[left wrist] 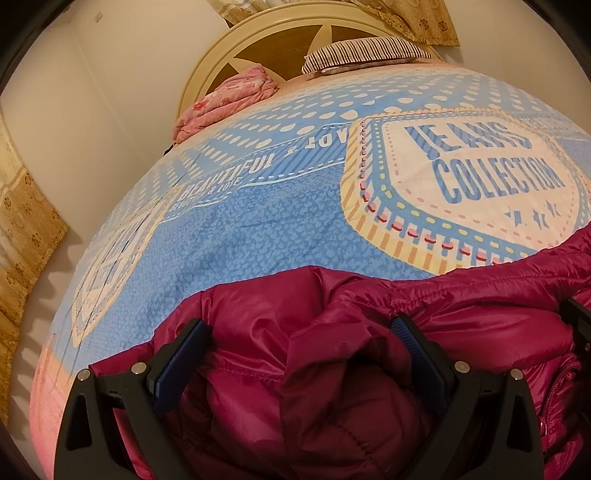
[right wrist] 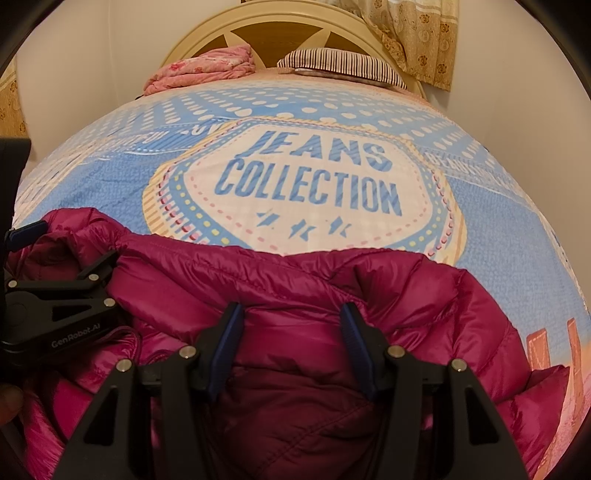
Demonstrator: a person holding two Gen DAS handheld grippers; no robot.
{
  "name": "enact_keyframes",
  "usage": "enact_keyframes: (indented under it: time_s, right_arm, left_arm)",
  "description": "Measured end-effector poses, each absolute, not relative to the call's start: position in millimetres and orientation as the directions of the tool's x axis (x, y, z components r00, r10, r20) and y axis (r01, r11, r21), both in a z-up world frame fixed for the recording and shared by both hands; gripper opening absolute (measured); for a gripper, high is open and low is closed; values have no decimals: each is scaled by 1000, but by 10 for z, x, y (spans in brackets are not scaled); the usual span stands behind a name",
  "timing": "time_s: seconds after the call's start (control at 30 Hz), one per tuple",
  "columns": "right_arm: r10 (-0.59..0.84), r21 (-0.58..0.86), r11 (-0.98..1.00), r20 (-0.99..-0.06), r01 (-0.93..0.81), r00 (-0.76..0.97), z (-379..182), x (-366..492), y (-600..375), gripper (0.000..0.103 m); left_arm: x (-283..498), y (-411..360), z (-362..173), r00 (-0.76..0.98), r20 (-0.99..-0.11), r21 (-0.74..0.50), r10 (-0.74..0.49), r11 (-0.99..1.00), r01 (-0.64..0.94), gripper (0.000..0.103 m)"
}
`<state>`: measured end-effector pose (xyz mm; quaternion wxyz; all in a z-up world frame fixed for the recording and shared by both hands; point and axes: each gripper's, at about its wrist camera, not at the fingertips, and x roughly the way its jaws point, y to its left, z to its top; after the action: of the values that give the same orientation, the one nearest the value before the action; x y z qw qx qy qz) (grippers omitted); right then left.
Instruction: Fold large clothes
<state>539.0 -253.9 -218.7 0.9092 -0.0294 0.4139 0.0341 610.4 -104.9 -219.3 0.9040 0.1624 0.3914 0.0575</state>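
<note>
A magenta quilted puffer jacket [left wrist: 362, 295] lies bunched at the near edge of the bed; it also fills the lower right wrist view [right wrist: 295, 277]. My left gripper [left wrist: 301, 334] is open, its jaws wide apart with jacket folds bulging between them. My right gripper [right wrist: 291, 319] is open too, jaws apart over a fold of the jacket. The left gripper [right wrist: 62, 254] also shows at the left edge of the right wrist view, resting on the jacket. Whether either gripper's pads press the fabric cannot be told.
The bed has a blue and cream cover [right wrist: 480, 206] printed "JEANS COLLECTION". At the headboard [right wrist: 280, 22] lie a pink folded quilt [right wrist: 199, 70] and a striped pillow [right wrist: 340, 66]. Patterned curtains [right wrist: 417, 37] hang at the back right. A white wall is to the left.
</note>
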Motion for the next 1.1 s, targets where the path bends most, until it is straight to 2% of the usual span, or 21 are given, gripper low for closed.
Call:
enact_keyframes:
  time_s: [0.27,0.4,0.43,0.6,0.7,0.93,1.1]
  right_arm:
    - [33,-50,992,-777,-115,629,-2125,5424,-2527,60]
    - [26,-52,994,-728,-93,686,-1862,5223,-2685,83]
    - [18,-58,995,-697,-82,717,-1754,5117,-2753,84]
    - [52,22,998,-707,-52,705,-1619,4738,-2995,84]
    - [57,22,998,-749,-60,661,-1708,4433,-3042,84]
    - [85,70,996,-767,-49,636,-1812,3659,-3146,84]
    - [64,48,998,-767,-41,638,-1882,3209,-3161,84]
  left_arm:
    - [6025,-1092,-2024,709,-662,378,243,925,36,100]
    - [5664,-1015,-1617,775,-605,362,181,930,66,100]
    - [5566,-974,-1550,784,-597,358,173,931,67,100]
    - [5057,-688,-1512,752,-647,289,128,953,87,100]
    - [4719,-624,-1649,725,-674,304,140,947,100,100]
    - [3929,-463,-1753,714,-691,261,108,959,107,100]
    - [3453,-346,-1790,717,-688,256,116,962,91,100]
